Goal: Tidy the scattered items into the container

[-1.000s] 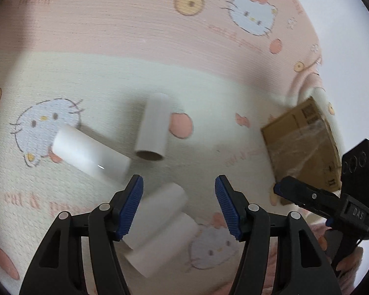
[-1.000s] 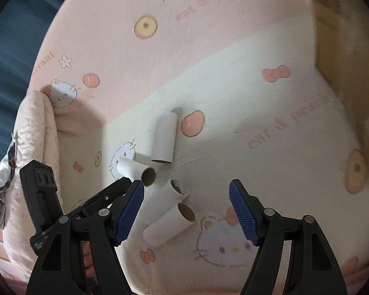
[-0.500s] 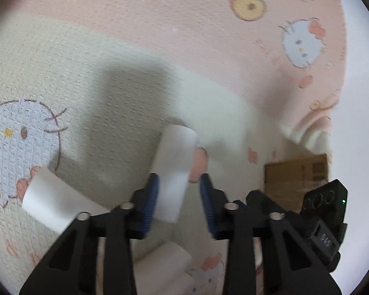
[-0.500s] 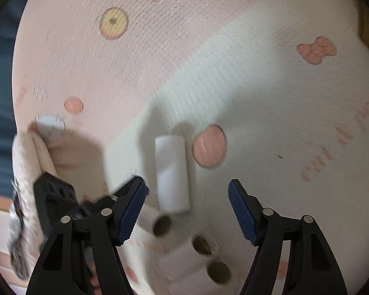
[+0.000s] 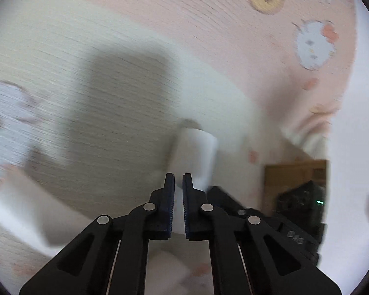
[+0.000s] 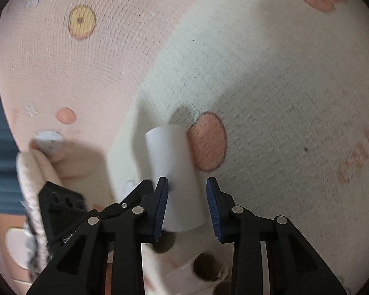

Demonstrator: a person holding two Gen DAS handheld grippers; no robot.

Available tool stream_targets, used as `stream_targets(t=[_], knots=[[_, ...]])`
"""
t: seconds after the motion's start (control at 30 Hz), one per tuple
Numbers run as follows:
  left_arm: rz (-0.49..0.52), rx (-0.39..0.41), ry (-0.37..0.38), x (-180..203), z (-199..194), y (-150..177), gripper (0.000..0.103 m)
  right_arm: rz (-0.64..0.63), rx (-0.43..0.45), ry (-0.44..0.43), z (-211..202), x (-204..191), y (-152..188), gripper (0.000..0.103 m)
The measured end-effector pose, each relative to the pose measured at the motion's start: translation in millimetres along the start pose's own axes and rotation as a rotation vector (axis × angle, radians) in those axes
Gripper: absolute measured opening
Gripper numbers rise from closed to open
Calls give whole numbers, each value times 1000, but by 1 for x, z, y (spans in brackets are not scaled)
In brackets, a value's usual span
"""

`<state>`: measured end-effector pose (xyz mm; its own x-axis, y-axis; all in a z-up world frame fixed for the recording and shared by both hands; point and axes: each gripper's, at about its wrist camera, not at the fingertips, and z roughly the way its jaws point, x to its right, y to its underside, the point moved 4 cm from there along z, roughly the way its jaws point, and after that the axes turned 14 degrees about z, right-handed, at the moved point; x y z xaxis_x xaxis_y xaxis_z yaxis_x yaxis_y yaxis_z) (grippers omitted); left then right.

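Note:
A white cardboard tube point(image 6: 174, 172) lies on the cream and pink printed bedspread point(image 6: 270, 86). My right gripper point(image 6: 187, 182) straddles its near half. Its jaws are closing; the left pad is at the tube's side and a gap shows at the right pad. My left gripper point(image 5: 179, 177) is shut, with a thin strip of the same tube point(image 5: 196, 152) showing between its pads. In the right wrist view the left gripper point(image 6: 150, 188) meets the tube from the left. More white tubes point(image 5: 19, 206) point(image 6: 201, 268) lie nearer. A cardboard box point(image 5: 295, 174) stands behind the right gripper point(image 5: 233, 196).
A rolled pink blanket or pillow edge point(image 6: 32, 172) lies at the left, with something dark blue point(image 6: 0, 147) beyond it. The bedspread's folded edge point(image 5: 307, 127) rises near the box. A white surface point(image 5: 351, 147) lies past the bed on the right.
Both grippers came down close over the far tube. The left jaws went from wide open to shut. The right jaws narrowed around the tube.

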<state>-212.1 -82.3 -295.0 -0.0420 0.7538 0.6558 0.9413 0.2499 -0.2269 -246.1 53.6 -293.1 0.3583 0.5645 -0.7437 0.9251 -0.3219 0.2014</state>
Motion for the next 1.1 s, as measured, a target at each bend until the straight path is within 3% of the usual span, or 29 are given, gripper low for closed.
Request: stream_targets(t=[0.13,0.3,0.47,0.57,0.67,0.77,0.87,0.97,1.1], knots=[[97,-36,-2,39,25,8,5,-76,57,76,-29,5,8,30],[116,-87,85,70,47,20,5,6,116,84,-68,33,9,30],[200,-107,49,94,50,28,5,1,217,134,-111,51,7,30],[211,-51,-39,94,32,31,10,-14,243,146,-119,48,-2,30],[168,46,-194,89,10,42,14,-33,231,140,-123,37,-19,30],[147,121,-298,85,-5,62,14,-104,225,162,-117,19,-30,30],[65,112,-304,73,-2,76,14,-169,162,168,-102,2,-45,30],[-12,41,-233,66,14,86,14,-167,113,176,-87,-6,-62,30],[-19,-17,-175,67,27,91,14,-193,53,244,-66,-10,-79,30]])
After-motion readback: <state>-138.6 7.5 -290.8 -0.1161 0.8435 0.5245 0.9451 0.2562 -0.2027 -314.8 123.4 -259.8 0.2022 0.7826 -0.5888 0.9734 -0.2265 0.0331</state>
